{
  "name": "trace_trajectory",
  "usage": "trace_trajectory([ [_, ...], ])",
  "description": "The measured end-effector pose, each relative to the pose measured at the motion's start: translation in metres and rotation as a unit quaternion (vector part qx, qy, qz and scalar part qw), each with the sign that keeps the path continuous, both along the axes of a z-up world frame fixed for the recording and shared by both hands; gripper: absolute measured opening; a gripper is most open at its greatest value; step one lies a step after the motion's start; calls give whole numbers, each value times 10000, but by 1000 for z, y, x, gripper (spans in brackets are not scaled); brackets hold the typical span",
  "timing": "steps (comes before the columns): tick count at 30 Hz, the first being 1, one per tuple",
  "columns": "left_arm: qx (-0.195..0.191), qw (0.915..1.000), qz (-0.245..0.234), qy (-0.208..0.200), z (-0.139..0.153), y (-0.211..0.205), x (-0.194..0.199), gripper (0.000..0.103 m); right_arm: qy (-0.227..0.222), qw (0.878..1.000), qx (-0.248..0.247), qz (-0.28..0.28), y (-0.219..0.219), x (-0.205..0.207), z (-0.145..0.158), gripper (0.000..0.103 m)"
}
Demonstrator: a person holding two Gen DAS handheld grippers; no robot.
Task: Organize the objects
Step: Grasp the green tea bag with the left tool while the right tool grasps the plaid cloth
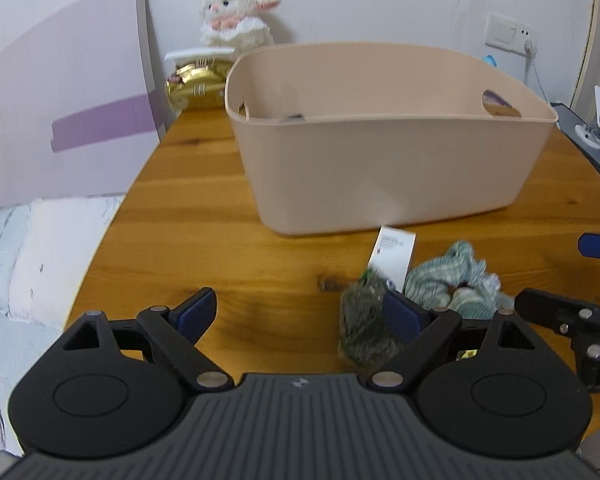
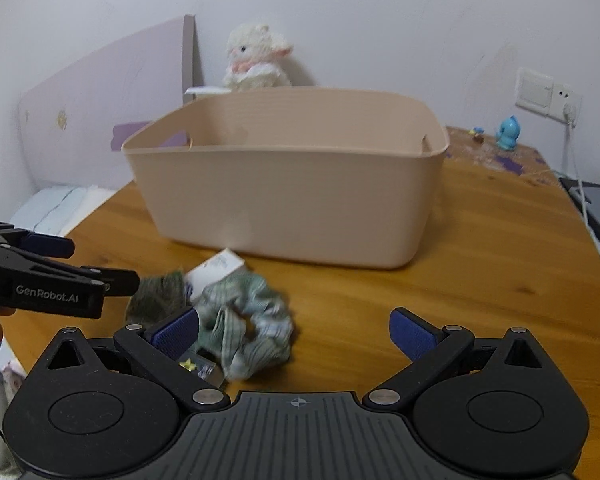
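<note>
A beige plastic bin (image 1: 380, 152) (image 2: 292, 196) stands open on the wooden table (image 1: 188, 208) (image 2: 480, 280). In front of it lie a green striped fabric scrunchie (image 1: 452, 280) (image 2: 248, 320), a dark green fuzzy piece (image 1: 364, 328) (image 2: 156, 300) and a white tag card (image 1: 394, 254) (image 2: 216, 270). My left gripper (image 1: 300, 312) (image 2: 102, 264) is open, its right finger beside the fuzzy piece. My right gripper (image 2: 294, 332) (image 1: 552, 272) is open too, with the scrunchie lying by its left finger. A small clear packet with a yellow star (image 2: 196, 366) lies under that finger.
A white plush toy (image 1: 236, 12) (image 2: 256, 58) and a gold object (image 1: 196, 80) sit behind the bin by the wall. A blue figurine (image 2: 508, 132) stands back right near a wall socket (image 2: 548, 94). A bed (image 1: 40, 240) borders the table's left edge.
</note>
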State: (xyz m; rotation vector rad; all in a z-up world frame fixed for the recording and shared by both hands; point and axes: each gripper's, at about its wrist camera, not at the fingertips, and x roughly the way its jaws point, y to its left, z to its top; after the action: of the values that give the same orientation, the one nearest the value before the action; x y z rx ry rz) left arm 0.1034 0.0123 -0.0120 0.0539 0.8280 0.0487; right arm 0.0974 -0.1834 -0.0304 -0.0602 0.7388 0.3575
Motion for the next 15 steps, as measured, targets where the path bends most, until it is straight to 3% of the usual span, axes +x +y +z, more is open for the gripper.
trace_trajectory([
  [10, -265, 9990, -43, 360, -27, -2, 13, 91, 302, 9988, -231, 300, 23, 13, -22, 103],
  [15, -490, 9980, -114, 386, -31, 1, 23, 93, 107, 9994, -227, 256, 26, 24, -27, 103],
])
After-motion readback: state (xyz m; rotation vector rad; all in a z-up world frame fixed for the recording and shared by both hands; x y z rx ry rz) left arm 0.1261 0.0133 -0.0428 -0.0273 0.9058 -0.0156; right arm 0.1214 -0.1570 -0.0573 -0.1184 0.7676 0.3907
